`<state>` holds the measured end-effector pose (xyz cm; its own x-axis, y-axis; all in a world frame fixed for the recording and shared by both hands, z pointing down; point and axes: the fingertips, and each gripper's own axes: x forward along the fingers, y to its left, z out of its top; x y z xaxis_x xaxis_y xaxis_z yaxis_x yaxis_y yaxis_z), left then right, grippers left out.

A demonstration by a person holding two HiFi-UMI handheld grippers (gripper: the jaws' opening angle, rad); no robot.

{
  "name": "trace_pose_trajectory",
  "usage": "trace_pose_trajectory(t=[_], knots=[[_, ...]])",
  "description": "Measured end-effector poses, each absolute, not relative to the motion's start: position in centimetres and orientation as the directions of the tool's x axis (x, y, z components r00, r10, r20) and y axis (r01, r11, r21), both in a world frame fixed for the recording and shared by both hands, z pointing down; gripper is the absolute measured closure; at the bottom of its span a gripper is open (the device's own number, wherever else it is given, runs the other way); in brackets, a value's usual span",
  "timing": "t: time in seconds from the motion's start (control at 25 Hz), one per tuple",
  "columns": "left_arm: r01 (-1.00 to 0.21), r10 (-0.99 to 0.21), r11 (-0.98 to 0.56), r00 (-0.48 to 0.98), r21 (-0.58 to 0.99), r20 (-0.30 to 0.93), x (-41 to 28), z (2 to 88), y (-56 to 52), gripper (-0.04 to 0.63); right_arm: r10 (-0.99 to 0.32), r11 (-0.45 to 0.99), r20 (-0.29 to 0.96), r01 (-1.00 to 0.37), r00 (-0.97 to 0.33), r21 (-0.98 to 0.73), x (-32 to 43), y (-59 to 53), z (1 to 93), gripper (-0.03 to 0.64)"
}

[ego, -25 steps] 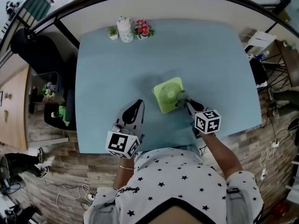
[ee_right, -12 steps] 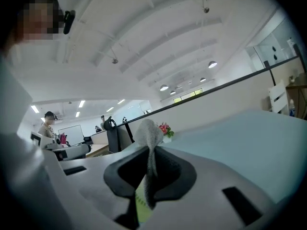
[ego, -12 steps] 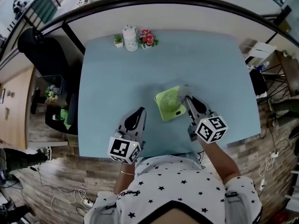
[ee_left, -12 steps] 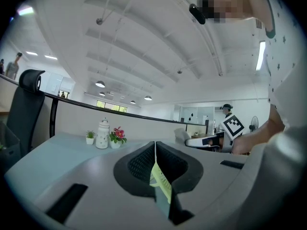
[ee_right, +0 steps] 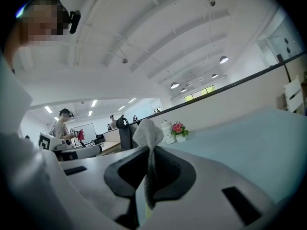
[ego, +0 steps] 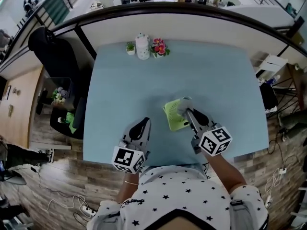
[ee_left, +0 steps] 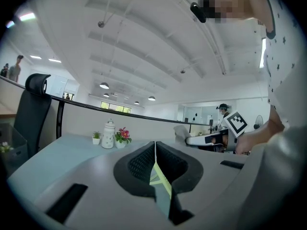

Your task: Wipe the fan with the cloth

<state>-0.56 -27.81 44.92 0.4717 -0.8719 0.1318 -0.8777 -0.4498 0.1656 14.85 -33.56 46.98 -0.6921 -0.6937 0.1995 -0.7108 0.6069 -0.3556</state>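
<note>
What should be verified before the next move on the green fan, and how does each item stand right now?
1. Grip: right gripper clamped on the grey fuzzy cloth: ok, jaws shut on it.
2. Contact: cloth against the small light-green square fan: ok, at its far corner.
3. Support: left gripper steadying the fan: not ok; shut, empty, apart from it.
4. Fan stable on the pale blue table: cannot tell.
5. White ceramic jar out of the path: ok, at the far edge.
</note>
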Motion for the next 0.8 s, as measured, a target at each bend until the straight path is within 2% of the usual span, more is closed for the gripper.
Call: trace_pose_trajectory(t=[0.44, 0.8], knots=[[-0.881, -0.877, -0.445, 0.466, 0.162, 0.118, -0.7, 44.4, -28.3, 0.563, -0.654, 0.652, 0.176, -0.667, -0.735, -0.362, 13.2, -33.5, 45.9, 0.591], [-0.87, -0.865, -0.461, 0.485, 0.177, 0.129, 0.2, 44.8, -28.6, 0.563, -0.658, 0.635, 0.189, -0.672, -0.729, -0.382, 13.6, -33.4, 45.9, 0.591]])
